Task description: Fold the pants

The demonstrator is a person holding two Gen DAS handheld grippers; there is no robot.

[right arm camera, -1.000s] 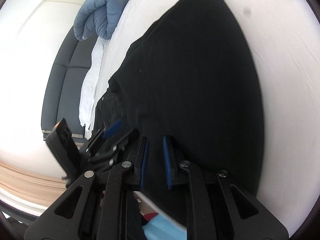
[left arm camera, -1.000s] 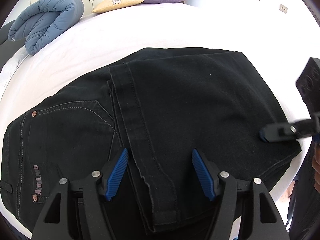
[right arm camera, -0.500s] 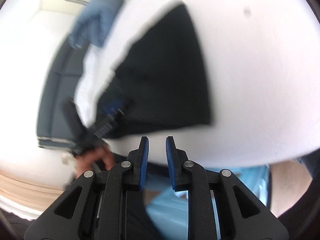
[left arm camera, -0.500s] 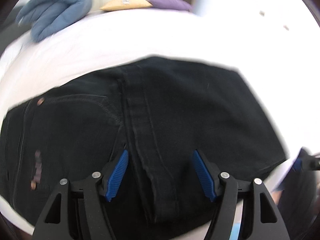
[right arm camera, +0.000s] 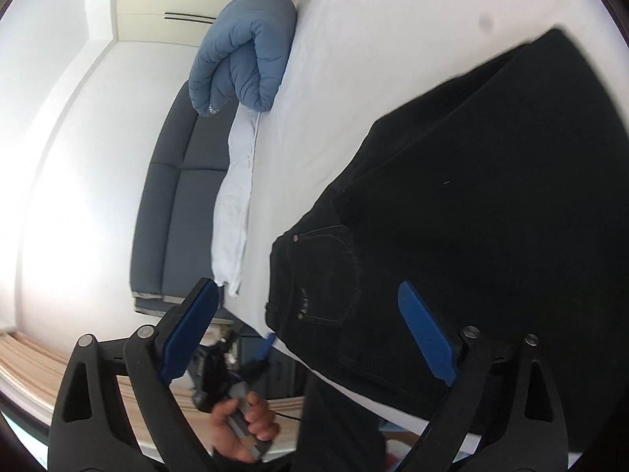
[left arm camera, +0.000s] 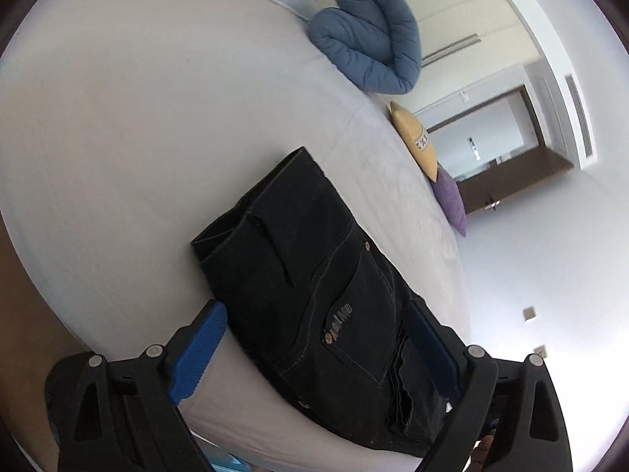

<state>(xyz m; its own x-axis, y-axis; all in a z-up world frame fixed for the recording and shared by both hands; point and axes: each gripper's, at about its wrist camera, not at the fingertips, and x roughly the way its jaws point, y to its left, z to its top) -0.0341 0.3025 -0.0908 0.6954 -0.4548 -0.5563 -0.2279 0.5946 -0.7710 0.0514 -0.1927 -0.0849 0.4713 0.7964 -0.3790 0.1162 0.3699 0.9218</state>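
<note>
White bed sheet (left arm camera: 137, 126) fills most of both views, and the folded black pants (left arm camera: 314, 287) lie on it near the mattress edge, straight ahead of the left tool (left arm camera: 314, 350) and ahead and to the right of the right tool (right arm camera: 310, 332). Both tools have their jaws opening wide; the pads press on nothing, though in the left wrist view the bundle sits between and just beyond the blue pads (left arm camera: 198, 354). From the right wrist view the left tool shows below and to the left, off the bed edge, gripped by the person's hand (right arm camera: 243, 428).

Biggest risk, as I judge it: the bundle lies close to the mattress edge, so a careless nudge from either tool could drag it over the side. Next, the stacked layers at the waistband (left arm camera: 397, 393) end look loose and wavy; a grab that catches only the top layer would peel the fold open. Denim is stiff and springy, so an unpressed fold may lift by itself. Smaller still, a pad could snag the back pocket (left arm camera: 354, 314) seam and skew the stack. Far ahead, the blue duvet (left arm camera: 369, 35) and the two cushions (left arm camera: 416, 141) sit well apart and pose no hazard
</note>
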